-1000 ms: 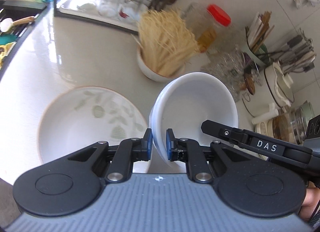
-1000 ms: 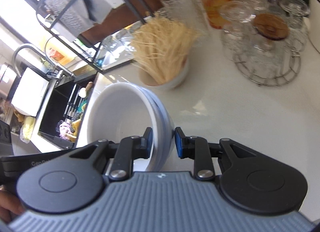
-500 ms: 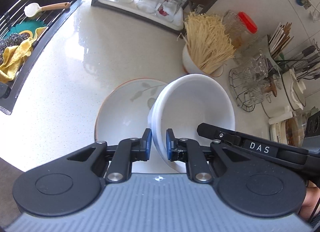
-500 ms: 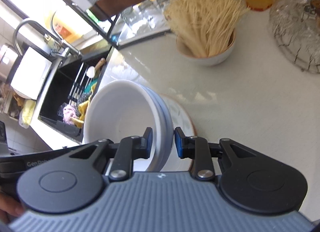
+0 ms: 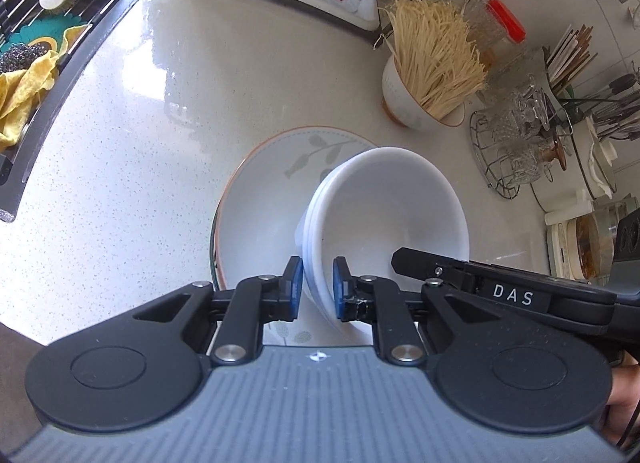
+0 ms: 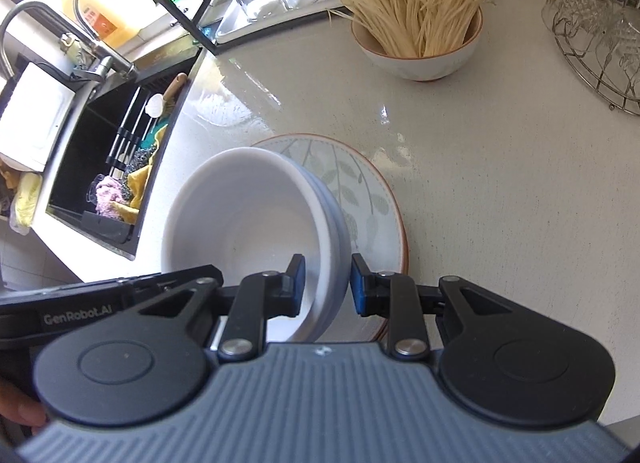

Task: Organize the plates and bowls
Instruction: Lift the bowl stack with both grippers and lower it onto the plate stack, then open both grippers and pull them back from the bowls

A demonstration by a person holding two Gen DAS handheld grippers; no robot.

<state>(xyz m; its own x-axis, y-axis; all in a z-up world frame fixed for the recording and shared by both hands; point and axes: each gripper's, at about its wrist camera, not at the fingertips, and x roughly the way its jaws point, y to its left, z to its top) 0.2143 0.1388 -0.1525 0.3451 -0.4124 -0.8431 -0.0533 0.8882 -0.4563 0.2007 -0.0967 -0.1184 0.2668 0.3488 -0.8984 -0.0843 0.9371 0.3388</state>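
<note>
A: Nearest first: what does each gripper hold?

B: The left gripper [image 5: 314,283] clamps the near rim of the white bowls [image 5: 384,215]; the right gripper [image 6: 326,283] pinches the opposite rim.

A: And beyond the grippers?

B: The leaf-pattern plate [image 5: 260,191] lies on the desk [image 5: 140,135] just under and ahead of the stack, which tilts above it; lowering straight down looks right.
</note>
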